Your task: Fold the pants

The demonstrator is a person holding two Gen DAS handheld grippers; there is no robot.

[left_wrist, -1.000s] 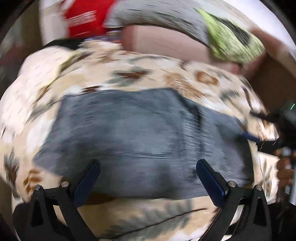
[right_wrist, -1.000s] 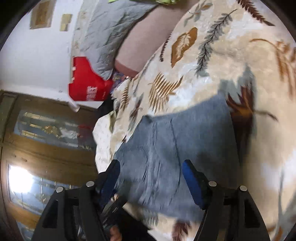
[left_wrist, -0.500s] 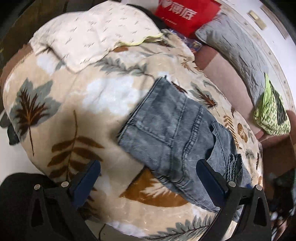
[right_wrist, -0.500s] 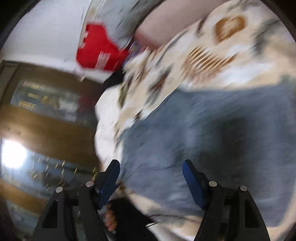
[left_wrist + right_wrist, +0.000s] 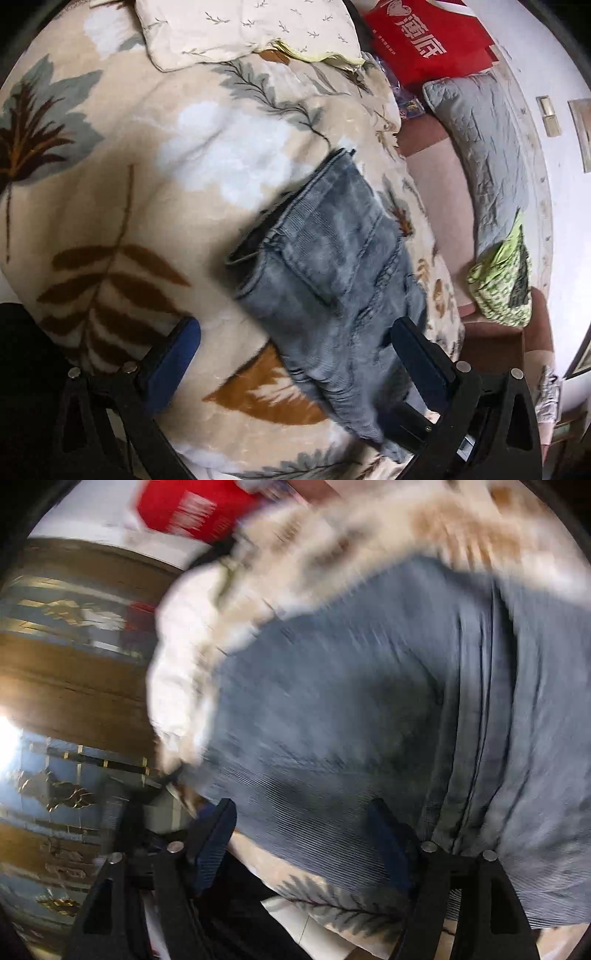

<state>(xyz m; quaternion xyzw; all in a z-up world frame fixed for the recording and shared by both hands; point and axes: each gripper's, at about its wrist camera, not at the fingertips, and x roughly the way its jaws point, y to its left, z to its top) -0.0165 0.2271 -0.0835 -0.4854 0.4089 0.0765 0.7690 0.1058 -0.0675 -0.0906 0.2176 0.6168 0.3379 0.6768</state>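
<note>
Left wrist view, L to R: leaf-print blanket (image 5: 122,177) fills most of frame; cream pillow (image 5: 240,29) top centre, red bag (image 5: 428,40) top right, grey quilted cushion (image 5: 487,147) at right w/ a green-white patterned cloth (image 5: 502,280) below it. Nothing lies btw gripper and jeans. Left gripper (image 5: 295,354) at bottom, fingers spread wide, nothing pinched. Folded jeans (image 5: 332,266) run from frame centre down to lower right; left finger sits over bare blanket, right finger over the jeans' lower end; contact can't tell.

Right wrist view, blurred: wood-and-glass door (image 5: 74,701) at left, red bag (image 5: 192,509) top left, blanket (image 5: 369,535) across top. Right gripper (image 5: 301,843) at bottom, jaws wide and just been opening a little more, nothing clamped btw them. Jeans (image 5: 369,701) fill centre and right, their near edge btw the fingers; a strip of blanket just below.
</note>
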